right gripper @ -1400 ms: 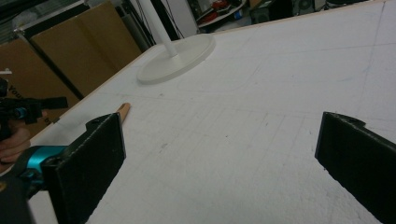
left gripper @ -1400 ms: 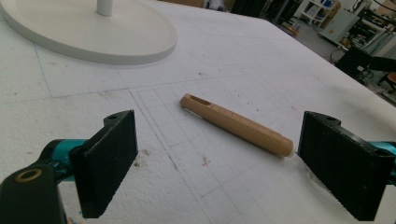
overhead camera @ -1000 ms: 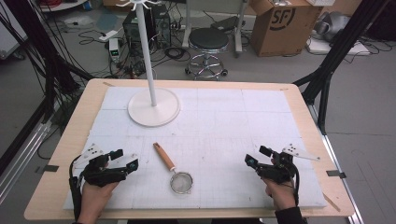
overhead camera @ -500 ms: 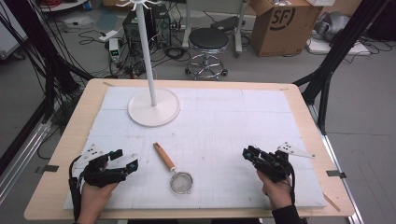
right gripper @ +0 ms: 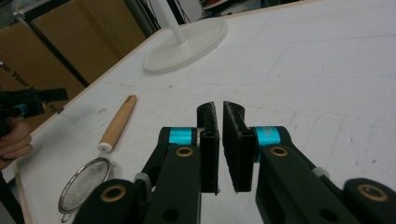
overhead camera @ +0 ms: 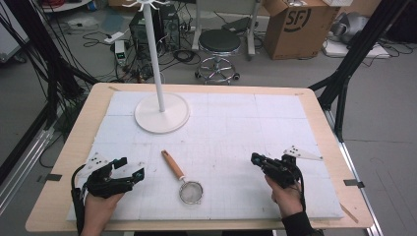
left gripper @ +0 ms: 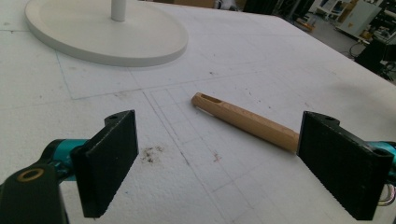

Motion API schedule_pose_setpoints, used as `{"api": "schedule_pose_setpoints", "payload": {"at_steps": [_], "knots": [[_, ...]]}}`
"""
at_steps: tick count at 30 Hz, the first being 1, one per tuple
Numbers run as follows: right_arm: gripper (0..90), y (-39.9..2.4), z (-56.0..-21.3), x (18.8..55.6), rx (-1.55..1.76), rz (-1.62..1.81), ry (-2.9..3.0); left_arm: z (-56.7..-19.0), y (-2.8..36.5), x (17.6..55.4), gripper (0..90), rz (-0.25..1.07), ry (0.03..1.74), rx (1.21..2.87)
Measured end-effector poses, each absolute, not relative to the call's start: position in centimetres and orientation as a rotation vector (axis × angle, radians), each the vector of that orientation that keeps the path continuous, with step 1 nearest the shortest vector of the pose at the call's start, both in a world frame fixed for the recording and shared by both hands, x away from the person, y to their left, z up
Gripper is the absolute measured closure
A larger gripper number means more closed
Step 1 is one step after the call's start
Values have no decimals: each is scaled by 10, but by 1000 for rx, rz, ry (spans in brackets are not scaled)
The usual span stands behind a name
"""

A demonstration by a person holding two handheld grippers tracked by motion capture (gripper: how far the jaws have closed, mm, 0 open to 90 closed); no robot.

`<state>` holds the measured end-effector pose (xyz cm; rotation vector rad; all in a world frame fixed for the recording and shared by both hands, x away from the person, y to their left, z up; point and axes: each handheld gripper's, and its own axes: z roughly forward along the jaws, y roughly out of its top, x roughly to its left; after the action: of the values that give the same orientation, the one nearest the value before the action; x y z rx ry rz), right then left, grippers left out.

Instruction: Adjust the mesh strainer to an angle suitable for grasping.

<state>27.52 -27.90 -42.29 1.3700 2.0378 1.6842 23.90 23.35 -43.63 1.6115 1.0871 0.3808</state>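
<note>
A: Where's the strainer (overhead camera: 184, 179)?
B: Near-centre on the counter (overhead camera: 314, 105), between both; left hand-held gripper (overhead camera: 129, 169) spread, right hand-held gripper (overhead camera: 256, 159) just pressed together on nothing.
A: Risks?
B: Its round handle could roll from a skewed pinch; the near edge is close; open room lies far right; the stand (overhead camera: 162, 112) blocks far left.

The strainer (overhead camera: 183, 179) has a smooth, matt pale-wood handle and a fine metal mesh bowl in a shiny wire rim. The worktop (overhead camera: 236, 132) is covered in white, matt, slightly grainy foam sheet, edged with light wood. The stand (overhead camera: 162, 111) base looks smooth, matt white. Tool pads (left gripper: 111, 158) are rough black rubber.
</note>
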Motion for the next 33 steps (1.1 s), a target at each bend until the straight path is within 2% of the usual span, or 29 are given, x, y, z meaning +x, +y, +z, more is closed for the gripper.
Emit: {"api": "schedule_pose_setpoints", "payload": {"at_steps": [4,33], "knots": [[885,-269,-422,279,1368,1692,2058,-436,234,239,132,380,1090,1607],[890,-155,-409,305,1258,1696,2370,-438,236,237,136,386,1090,1611]]}}
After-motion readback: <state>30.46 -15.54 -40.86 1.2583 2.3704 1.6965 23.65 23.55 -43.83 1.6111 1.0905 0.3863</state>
